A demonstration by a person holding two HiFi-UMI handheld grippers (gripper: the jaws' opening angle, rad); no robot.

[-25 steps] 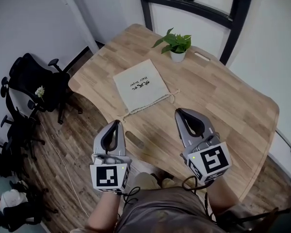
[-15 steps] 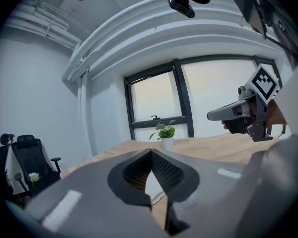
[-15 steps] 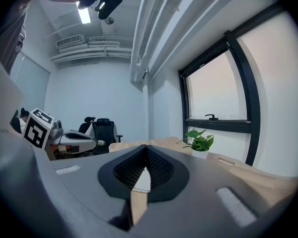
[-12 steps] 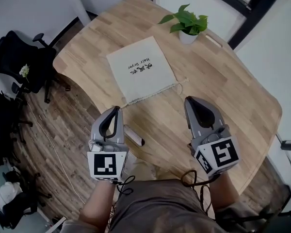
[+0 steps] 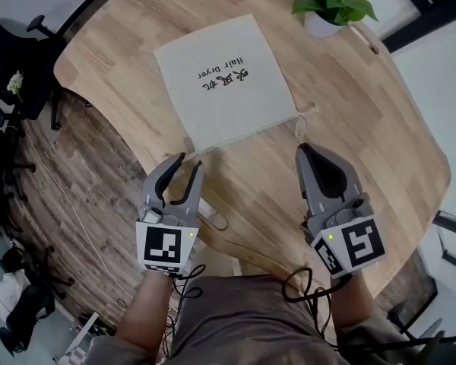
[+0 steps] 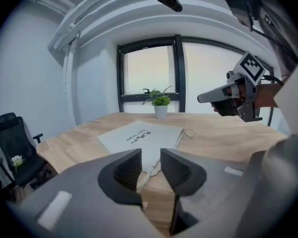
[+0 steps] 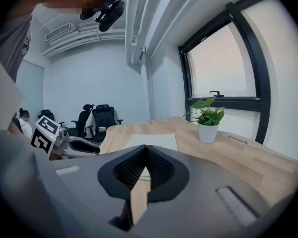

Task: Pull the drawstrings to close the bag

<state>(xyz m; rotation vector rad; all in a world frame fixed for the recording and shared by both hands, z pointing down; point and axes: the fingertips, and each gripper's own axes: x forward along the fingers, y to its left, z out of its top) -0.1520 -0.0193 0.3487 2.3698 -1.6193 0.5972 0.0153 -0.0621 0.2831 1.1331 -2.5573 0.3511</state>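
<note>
1. The left gripper [image 5: 181, 167] hangs over the table's near edge. Its jaws stand a little apart with nothing between the pads; in the left gripper view only wood and a bit of cord show through the gap.
2. The right gripper [image 5: 303, 150] has its pads pressed together and holds nothing.
3. Just ahead of the left gripper's tips lies the left drawstring [image 5: 190, 149], trailing from the bag's near corner. Just ahead of the right gripper's tips lies the right drawstring [image 5: 299, 122], curled in a small loop. Neither cord is touched.
4. Beyond both cords the drawstring bag [image 5: 224, 82] lies flat. It is cream cloth printed "Hair Dryer", with its gathered mouth turned toward the grippers and spanning most of the gap between them.
5. All of this rests on a light wooden table [image 5: 365, 135] with rounded corners, which stretches far out to the right gripper's side.
6. Well past the right gripper, off the bag's far corner, a potted plant [image 5: 330, 2] in a white pot stands near the table's far edge.
7. Behind the plant is a dark-framed window [image 6: 149, 73] set in pale walls.
8. Out to the left gripper's side there is dark plank floor [image 5: 76, 196] and black office chairs [image 5: 19, 52]. Farther off on that side sits a person [image 5: 11, 291].
</note>
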